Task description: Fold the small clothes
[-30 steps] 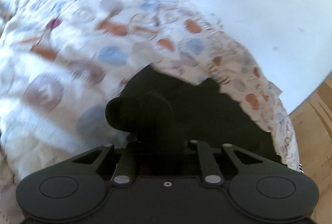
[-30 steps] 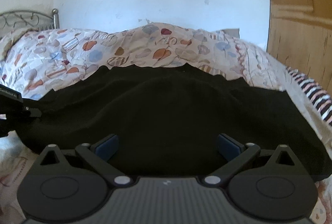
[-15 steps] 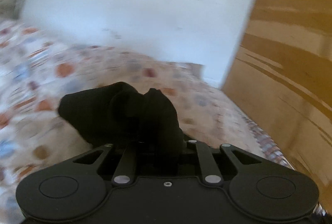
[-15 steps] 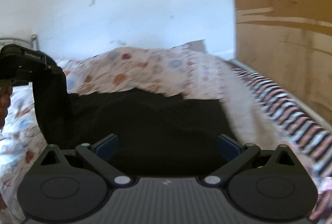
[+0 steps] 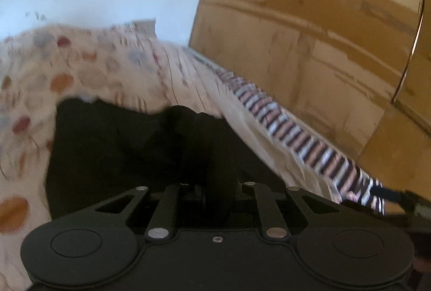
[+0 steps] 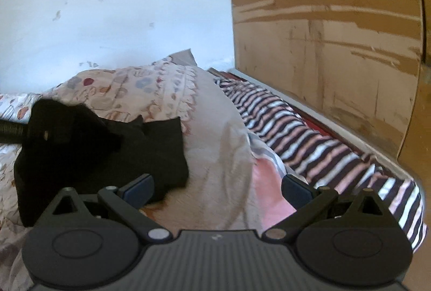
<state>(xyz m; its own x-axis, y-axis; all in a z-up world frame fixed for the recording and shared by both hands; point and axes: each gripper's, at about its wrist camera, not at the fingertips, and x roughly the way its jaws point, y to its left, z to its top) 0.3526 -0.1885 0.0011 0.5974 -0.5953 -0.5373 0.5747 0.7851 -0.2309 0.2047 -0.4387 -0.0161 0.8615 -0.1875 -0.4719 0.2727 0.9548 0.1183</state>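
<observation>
A small black garment (image 5: 113, 145) lies on the patterned quilt (image 5: 89, 70) of a bed. My left gripper (image 5: 208, 178) is shut on a bunched edge of the garment and holds it over the rest of the cloth. In the right wrist view the same black garment (image 6: 159, 153) lies folded over at the left, with the left gripper's body (image 6: 54, 129) above it. My right gripper (image 6: 216, 187) is open and empty, its blue pads (image 6: 137, 187) wide apart just right of the garment, above bare quilt (image 6: 215, 145).
A striped sheet (image 6: 309, 140) runs along the bed's right edge beside a brown wooden wardrobe (image 6: 323, 21). A white wall (image 6: 107, 8) stands behind the bed. A pink cloth (image 6: 269, 194) lies by my right gripper.
My left gripper has carried the held edge of the garment to the right, over the rest of it. My right gripper has swung right, off the garment, and stayed open.
</observation>
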